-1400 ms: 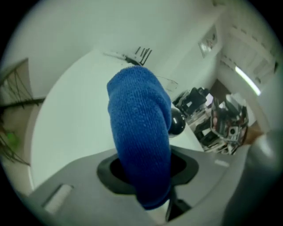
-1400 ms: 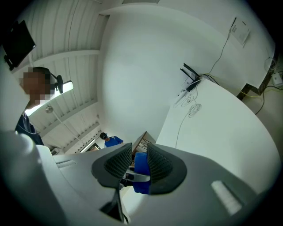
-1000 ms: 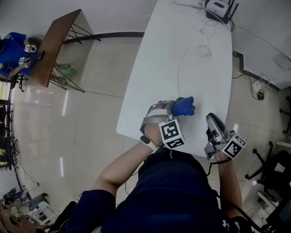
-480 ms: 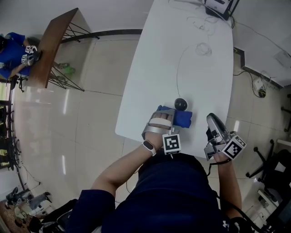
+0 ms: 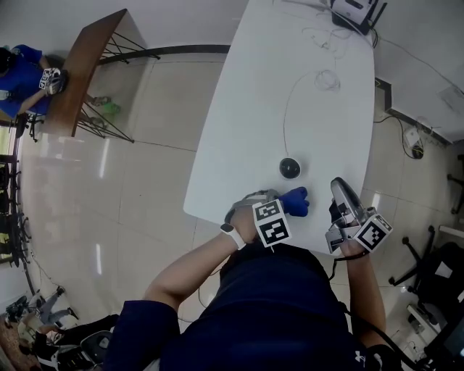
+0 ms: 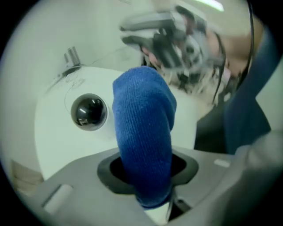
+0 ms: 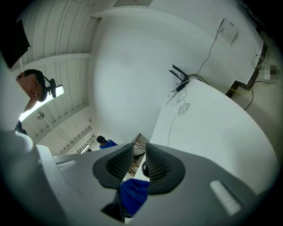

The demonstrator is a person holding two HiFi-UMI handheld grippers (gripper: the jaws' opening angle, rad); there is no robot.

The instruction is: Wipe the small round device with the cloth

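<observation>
Navy shirt (image 5: 275, 311), pale wrist band (image 5: 231, 230), grey left gripper (image 5: 283, 203) and right gripper (image 5: 338, 185), black-and-white marker cubes (image 5: 271, 222)

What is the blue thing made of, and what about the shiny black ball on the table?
The blue cloth looks like soft knitted fabric: fine ribbed threads show, and it bends over in a fold. The small round device looks like glossy dark plastic or glass, I can't tell which. Its smooth dome mirrors the room lights.

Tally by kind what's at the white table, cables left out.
grippers: 2, the left gripper and the right gripper
blue cloth: 1
small round device: 1
box with antennas: 1
total: 5
</observation>
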